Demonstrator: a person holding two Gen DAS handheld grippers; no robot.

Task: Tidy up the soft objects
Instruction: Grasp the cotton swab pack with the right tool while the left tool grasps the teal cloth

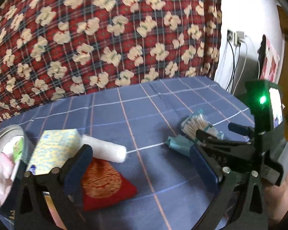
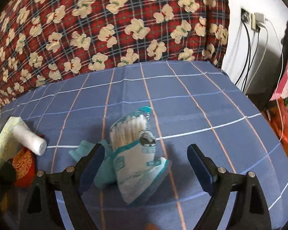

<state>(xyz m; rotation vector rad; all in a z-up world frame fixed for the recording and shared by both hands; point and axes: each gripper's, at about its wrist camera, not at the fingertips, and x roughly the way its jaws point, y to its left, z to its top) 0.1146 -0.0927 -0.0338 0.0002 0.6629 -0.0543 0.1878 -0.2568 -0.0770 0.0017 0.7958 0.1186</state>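
Between the wide-spread right tongs (image 2: 146, 164), untouched, lies a clear bag of cotton swabs (image 2: 136, 153) on the blue checked counter (image 2: 201, 99), with a teal cloth (image 2: 103, 164) against their left finger. Left tongs (image 1: 140, 164) also stand wide and empty; a red pouch (image 1: 107, 182) sits just inside their left finger, a white roll (image 1: 105, 149) and yellow tissue pack (image 1: 51, 149) beyond. Farther left, a round metal tin (image 1: 9, 134) holds pink and white cloth (image 1: 0, 168).
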